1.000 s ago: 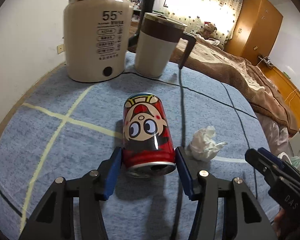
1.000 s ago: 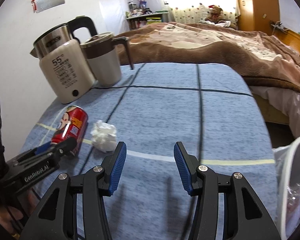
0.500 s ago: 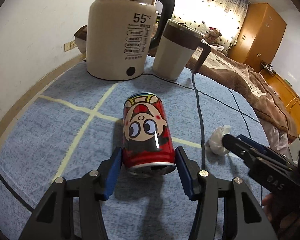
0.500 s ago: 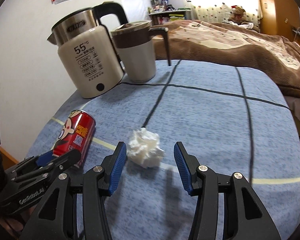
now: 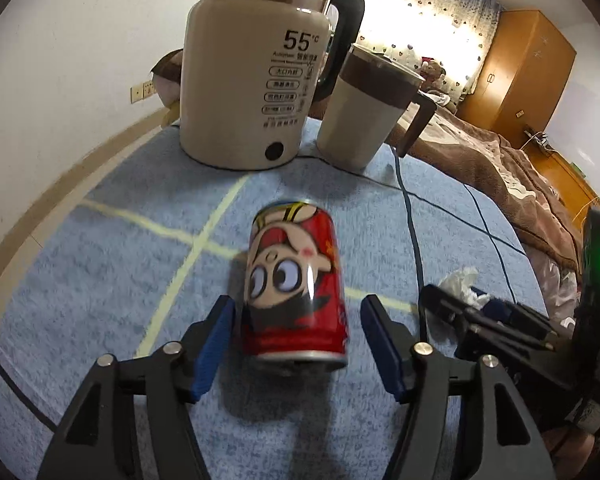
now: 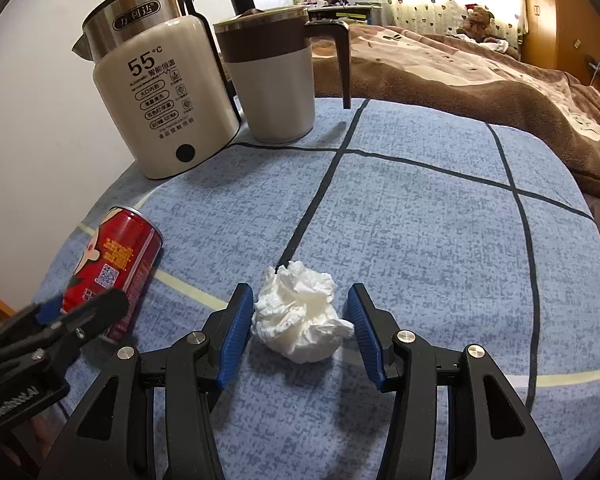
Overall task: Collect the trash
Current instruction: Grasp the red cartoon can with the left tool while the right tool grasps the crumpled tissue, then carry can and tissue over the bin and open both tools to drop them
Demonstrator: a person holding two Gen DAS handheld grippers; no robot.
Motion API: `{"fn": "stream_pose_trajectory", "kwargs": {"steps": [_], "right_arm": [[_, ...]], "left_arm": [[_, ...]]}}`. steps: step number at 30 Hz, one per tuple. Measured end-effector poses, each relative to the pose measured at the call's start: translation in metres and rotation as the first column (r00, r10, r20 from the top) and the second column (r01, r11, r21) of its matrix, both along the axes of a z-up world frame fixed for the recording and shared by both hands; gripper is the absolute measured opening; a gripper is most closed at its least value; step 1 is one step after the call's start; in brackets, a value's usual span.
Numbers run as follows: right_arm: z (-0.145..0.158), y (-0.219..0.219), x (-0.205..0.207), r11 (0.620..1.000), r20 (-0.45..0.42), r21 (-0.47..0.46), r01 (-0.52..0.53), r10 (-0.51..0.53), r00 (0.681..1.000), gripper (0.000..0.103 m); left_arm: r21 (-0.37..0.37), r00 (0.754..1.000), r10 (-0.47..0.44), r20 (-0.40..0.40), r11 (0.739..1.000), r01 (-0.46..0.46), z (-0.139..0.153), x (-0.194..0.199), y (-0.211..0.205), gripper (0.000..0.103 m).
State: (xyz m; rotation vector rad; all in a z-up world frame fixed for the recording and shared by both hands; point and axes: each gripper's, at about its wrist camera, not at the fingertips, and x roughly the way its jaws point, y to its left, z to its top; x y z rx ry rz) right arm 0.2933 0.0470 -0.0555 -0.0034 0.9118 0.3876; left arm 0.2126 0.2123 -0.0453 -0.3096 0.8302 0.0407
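surface: blue checked cloth (bed behind) | left gripper just widened, can loose | right gripper wide, straddling tissue

We saw the crumpled white tissue half hidden behind the black right gripper; the cream electric kettle's top was cropped.

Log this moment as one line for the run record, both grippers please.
left gripper: jaws just opened, red can between, unclamped | right gripper: open, straddling crumpled tissue | both items lie on blue cloth
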Motion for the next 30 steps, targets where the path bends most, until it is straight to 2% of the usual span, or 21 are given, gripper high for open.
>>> {"fn": "stream_pose_trajectory", "kwargs": {"steps": [3, 5, 6, 7, 10, 20, 23, 30], "right_arm": [[0.0, 0.001, 0.001, 1.0, -0.001, 0.007, -0.003, 0.003, 1.0, 0.044], [0.0, 0.0, 0.001, 1.0, 0.0, 0.011, 0.0, 0.0, 1.0, 0.037], [0.0, -0.001, 0.001, 1.0, 0.001, 0.014, 0.003, -0.003, 1.0, 0.036], [0.0, -0.001, 0.001, 1.0, 0.0, 0.019, 0.005, -0.005, 1.0, 0.035], [0.001, -0.003, 0.0, 1.0, 0.003, 0.028, 0.009, -0.009, 1.0, 0.032], [0.012, -0.013, -0.014, 0.999, 0.038, 0.036, 0.026, -0.028, 0.999, 0.029], [0.02, -0.021, -0.021, 0.998, 0.055, 0.043, 0.042, -0.044, 0.998, 0.029], [0.039, -0.052, -0.042, 0.995, 0.089, 0.057, 0.087, -0.091, 0.992, 0.029]], "left_arm": [[-0.003, 1.0, 0.019, -0.014, 1.0, -0.019, -0.003, 0.007, 0.004, 0.067], [0.005, 0.999, 0.036, -0.006, 0.999, -0.036, -0.004, 0.008, 0.005, 0.066], [0.0, 0.999, 0.033, -0.006, 0.999, -0.033, -0.004, 0.009, 0.006, 0.058], [-0.008, 1.0, 0.023, -0.008, 1.0, -0.023, -0.005, 0.01, 0.005, 0.055], [0.02, 1.0, 0.018, -0.008, 1.0, -0.018, -0.004, 0.009, 0.001, 0.055], [0.051, 1.0, -0.006, 0.003, 0.999, 0.005, 0.005, 0.001, -0.013, 0.054], [0.08, 1.0, -0.02, 0.017, 0.997, 0.019, 0.011, -0.006, -0.023, 0.054], [0.075, 0.996, -0.08, 0.039, 0.994, 0.077, 0.023, -0.018, -0.052, 0.054]]}}
